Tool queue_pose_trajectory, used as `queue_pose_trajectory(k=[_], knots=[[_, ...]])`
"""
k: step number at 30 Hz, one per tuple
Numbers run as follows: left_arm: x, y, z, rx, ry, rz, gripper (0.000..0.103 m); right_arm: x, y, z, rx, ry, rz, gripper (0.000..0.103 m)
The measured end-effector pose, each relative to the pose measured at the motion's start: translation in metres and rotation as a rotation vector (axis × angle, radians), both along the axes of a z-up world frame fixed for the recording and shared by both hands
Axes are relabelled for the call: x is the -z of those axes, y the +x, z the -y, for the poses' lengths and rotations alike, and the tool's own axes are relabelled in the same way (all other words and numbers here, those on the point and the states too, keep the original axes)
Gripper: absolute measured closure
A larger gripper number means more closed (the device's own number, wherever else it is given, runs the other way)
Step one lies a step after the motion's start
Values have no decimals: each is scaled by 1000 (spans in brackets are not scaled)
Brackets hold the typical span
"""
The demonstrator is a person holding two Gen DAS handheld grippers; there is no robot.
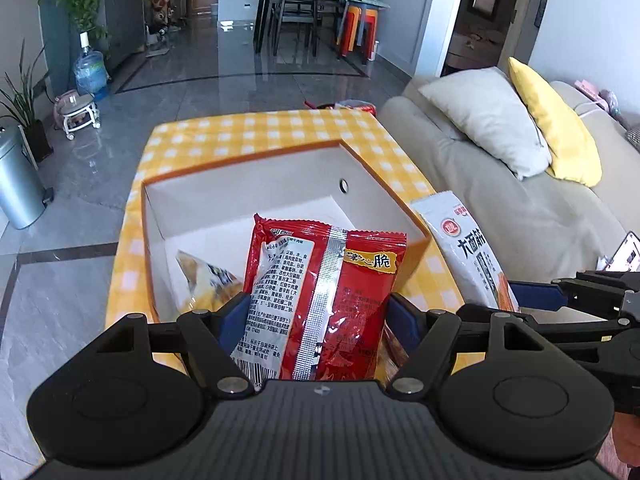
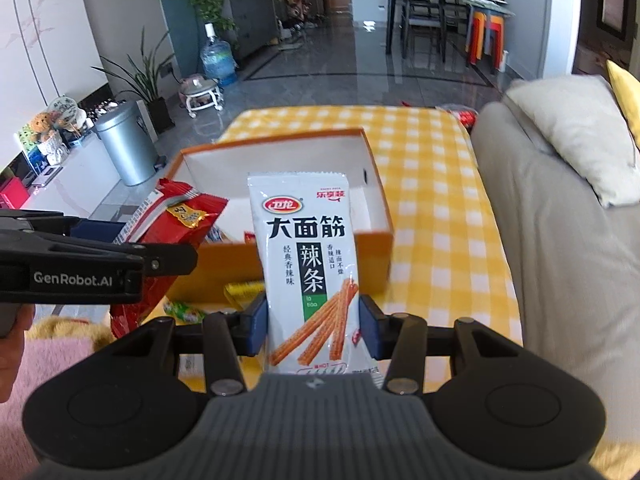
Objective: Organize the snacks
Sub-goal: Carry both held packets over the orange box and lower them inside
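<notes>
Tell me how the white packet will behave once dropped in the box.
The white packet looks thin, flat and light, standing unbent above the right claw, so it should land flat. Its glossy film may slide against the box floor.

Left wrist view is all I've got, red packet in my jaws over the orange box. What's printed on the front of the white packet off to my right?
Observer: The white packet shows orange spicy sticks under bold black Chinese characters and a red oval logo.
Operator: Is that one actually gripped?
Observer: Yes, the right gripper has its blue pads pressed on both edges of it, holding it upright.
Operator: Anything on the table near the box that I can't see?
Observer: In front of the orange box, on the yellow checked cloth, lie a small green wrapped snack and a yellow one.
</notes>
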State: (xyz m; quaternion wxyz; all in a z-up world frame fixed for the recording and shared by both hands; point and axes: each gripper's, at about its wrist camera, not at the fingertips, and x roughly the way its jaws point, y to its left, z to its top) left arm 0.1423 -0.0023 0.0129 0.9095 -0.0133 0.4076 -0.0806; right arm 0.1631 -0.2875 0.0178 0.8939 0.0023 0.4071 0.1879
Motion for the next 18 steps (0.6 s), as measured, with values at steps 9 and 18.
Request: queue_pose_trajectory(k=[9, 18], knots=[[-15, 34, -14, -17, 60, 30, 19, -10, 44, -27, -50, -24, 56, 58], [2, 80, -25, -26, 78, -56, 19, 3, 101, -50, -100, -97, 38, 58]])
